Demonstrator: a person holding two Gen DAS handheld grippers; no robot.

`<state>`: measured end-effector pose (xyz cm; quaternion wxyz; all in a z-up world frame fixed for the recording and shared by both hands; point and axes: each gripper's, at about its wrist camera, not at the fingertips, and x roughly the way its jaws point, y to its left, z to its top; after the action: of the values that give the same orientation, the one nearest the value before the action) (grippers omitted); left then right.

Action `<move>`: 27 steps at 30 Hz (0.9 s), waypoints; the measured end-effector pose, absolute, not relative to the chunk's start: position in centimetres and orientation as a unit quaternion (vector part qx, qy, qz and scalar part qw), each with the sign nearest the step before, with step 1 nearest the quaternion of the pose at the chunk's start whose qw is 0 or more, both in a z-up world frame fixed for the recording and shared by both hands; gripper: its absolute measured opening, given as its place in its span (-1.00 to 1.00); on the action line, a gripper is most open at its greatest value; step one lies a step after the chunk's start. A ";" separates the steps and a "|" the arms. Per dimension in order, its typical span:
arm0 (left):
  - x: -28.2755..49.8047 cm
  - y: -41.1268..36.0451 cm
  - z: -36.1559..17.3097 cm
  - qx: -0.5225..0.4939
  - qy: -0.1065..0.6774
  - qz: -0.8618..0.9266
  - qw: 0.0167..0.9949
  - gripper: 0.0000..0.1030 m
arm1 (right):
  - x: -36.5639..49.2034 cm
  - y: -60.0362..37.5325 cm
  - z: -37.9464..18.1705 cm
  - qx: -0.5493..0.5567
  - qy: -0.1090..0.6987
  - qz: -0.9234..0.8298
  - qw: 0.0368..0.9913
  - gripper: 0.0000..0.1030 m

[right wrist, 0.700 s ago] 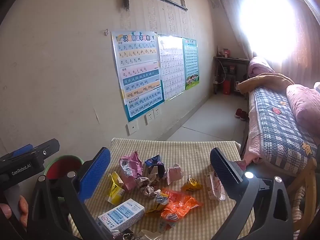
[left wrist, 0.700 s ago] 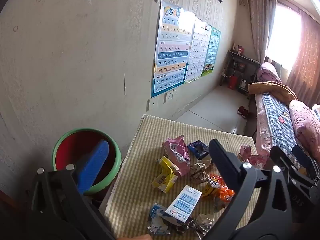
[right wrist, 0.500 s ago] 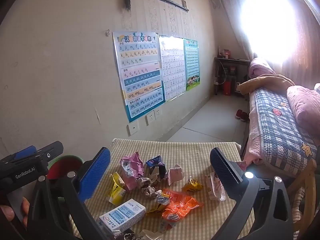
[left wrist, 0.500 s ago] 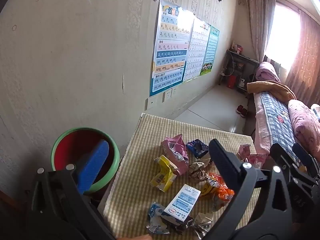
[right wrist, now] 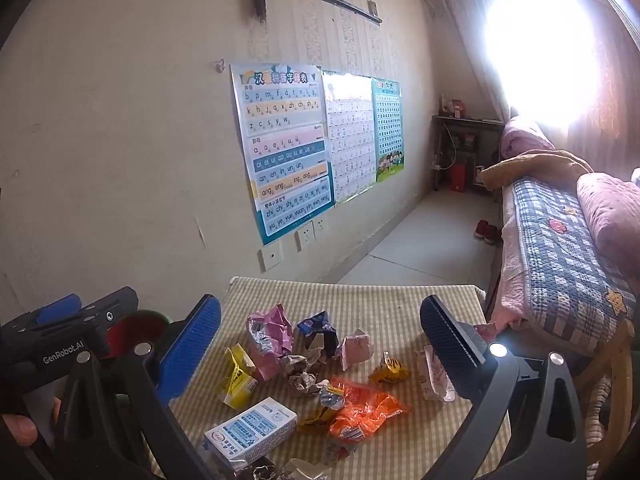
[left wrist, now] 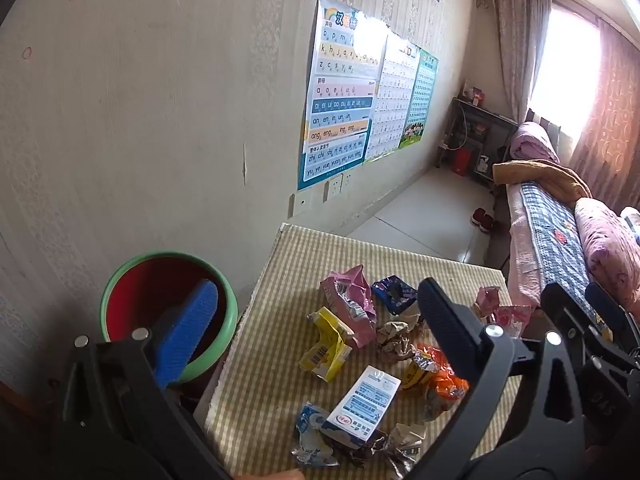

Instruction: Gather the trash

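Holding wide open, both tools [left wrist: 316, 322] [right wrist: 320, 328] stay above trash [right wrist: 360, 408].

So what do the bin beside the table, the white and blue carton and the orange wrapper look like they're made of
The bin: apparently moulded plastic, smooth, green rim and red inside with a soft sheen. The white and blue carton: probably coated paperboard, crisp folded edges, flat printed faces. The orange wrapper: likely thin plastic film, glossy and crinkled, catching highlights.

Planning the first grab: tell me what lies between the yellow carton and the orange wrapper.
In the right wrist view, crumpled brownish paper wads and a small foil wrapper lie between the yellow carton and the orange wrapper.
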<state>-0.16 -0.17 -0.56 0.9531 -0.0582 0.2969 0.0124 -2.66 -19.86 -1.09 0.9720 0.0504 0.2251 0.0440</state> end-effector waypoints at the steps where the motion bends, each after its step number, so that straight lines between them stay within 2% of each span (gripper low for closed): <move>1: -0.2 -0.2 -0.5 -0.058 0.297 0.012 0.953 0.90 | -2.6 -19.9 -1.1 0.051 0.226 0.044 0.972 0.87; 27: 0.0 0.1 -1.4 -0.057 0.307 0.016 0.950 0.90 | -2.7 -20.1 -1.7 0.052 0.225 0.046 0.972 0.87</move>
<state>0.01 0.13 -1.39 0.9500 -0.0566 0.3066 0.0157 -2.66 -20.07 -1.75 0.9719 0.0525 0.2250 0.0456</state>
